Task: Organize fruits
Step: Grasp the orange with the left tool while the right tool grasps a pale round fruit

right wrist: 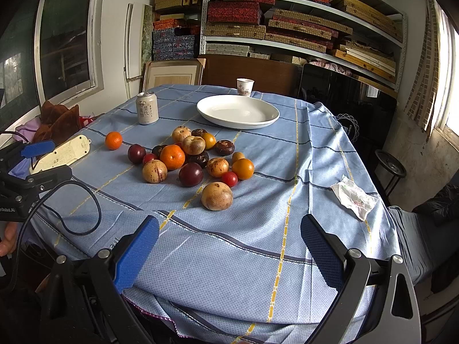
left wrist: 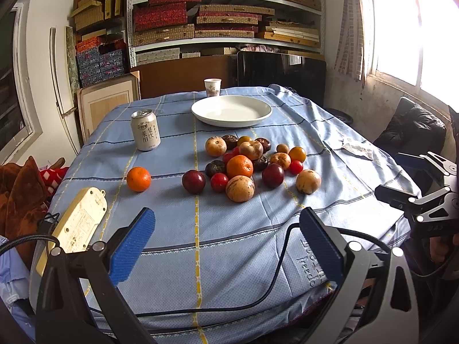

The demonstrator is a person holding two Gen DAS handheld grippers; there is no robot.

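Note:
A pile of mixed fruits [left wrist: 248, 162] lies mid-table on the blue cloth: oranges, dark plums, tan speckled fruits, small red tomatoes. It also shows in the right wrist view [right wrist: 190, 157]. One orange [left wrist: 138, 179] sits apart to the left, also in the right wrist view [right wrist: 113, 140]. An empty white plate [left wrist: 231, 111] stands behind the pile, also in the right wrist view [right wrist: 238, 111]. My left gripper [left wrist: 226, 246] is open and empty near the front edge. My right gripper [right wrist: 229, 253] is open and empty, with a tan fruit [right wrist: 217, 196] nearest.
A drink can [left wrist: 145, 130] and a paper cup [left wrist: 212, 87] stand on the table. A cream power strip [left wrist: 80, 220] with its cable lies at the left edge. A crumpled wrapper [right wrist: 354, 196] lies at the right. Shelves of boxes fill the back wall.

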